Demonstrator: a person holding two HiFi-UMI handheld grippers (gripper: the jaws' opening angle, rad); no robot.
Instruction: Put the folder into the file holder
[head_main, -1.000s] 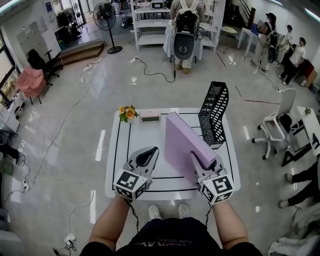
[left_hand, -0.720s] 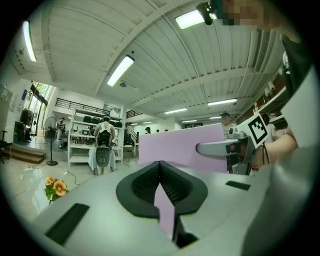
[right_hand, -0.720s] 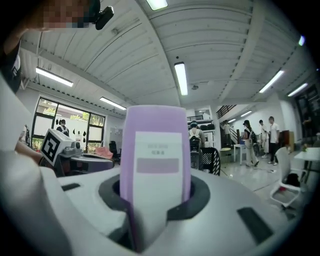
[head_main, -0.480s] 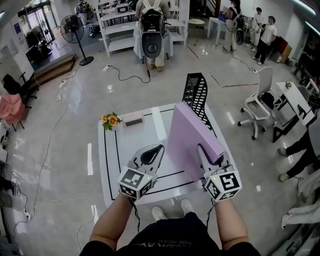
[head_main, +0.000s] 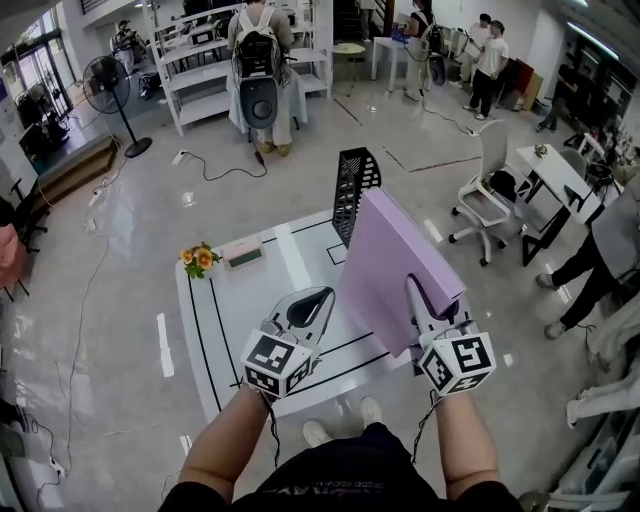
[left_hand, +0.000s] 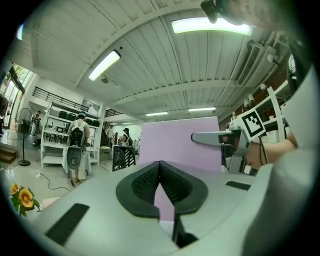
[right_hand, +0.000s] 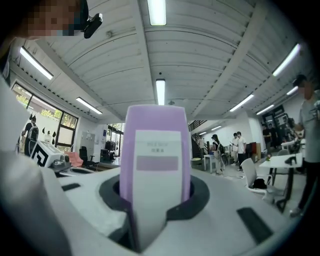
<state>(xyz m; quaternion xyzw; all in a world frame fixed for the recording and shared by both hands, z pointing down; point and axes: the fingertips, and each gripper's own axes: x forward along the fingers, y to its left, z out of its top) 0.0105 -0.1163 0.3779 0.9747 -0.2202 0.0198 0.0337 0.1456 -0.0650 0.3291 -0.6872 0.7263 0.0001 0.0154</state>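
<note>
Lilac plastic folder (head_main: 400, 265) hangs tilted above the white tabletop (head_main: 250, 300), its spine clamped in your right tool (head_main: 422, 302), near the black mesh file holder (head_main: 355, 190); your left tool (head_main: 316, 296) is closed, empty.

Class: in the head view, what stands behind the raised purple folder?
The black mesh file holder, upright on the white table. The folder covers its lower right side and the table there.
</note>
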